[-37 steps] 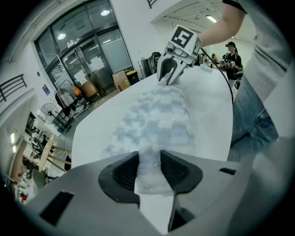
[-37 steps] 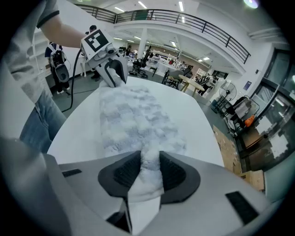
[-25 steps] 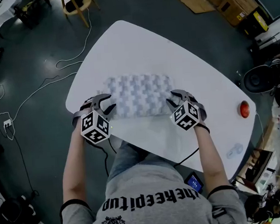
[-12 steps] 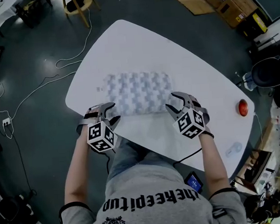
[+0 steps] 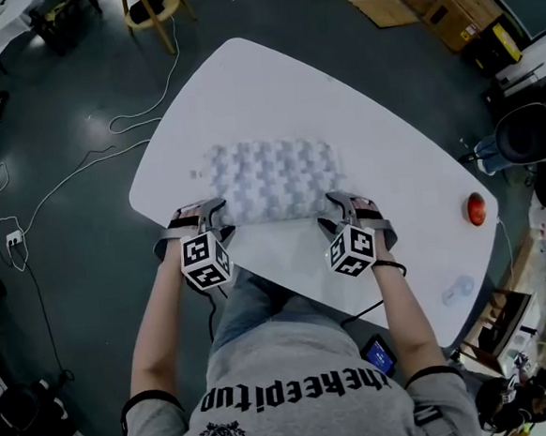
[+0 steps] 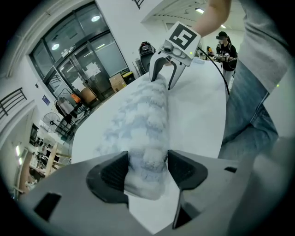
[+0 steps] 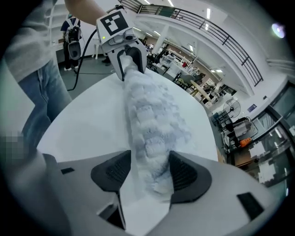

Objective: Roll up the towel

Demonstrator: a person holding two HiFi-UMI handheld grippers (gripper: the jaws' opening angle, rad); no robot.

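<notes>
My left hand-held gripper (image 6: 146, 168), right hand-held gripper (image 7: 148, 170) - jaws just opening wide, straddling ends of towel (image 5: 270, 180) roll, not clamping. Beyond, rest of towel flat on white surface (image 5: 272, 90). Risk - unheld roll may spring open; uneven re-grip would skew it.

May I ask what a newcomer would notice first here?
A pale, bumpy towel lies on the white rounded table, its near edge rolled. The left hand-held gripper and right hand-held gripper straddle the roll's ends, jaws just opened. A red round object sits at the table's right edge.
</notes>
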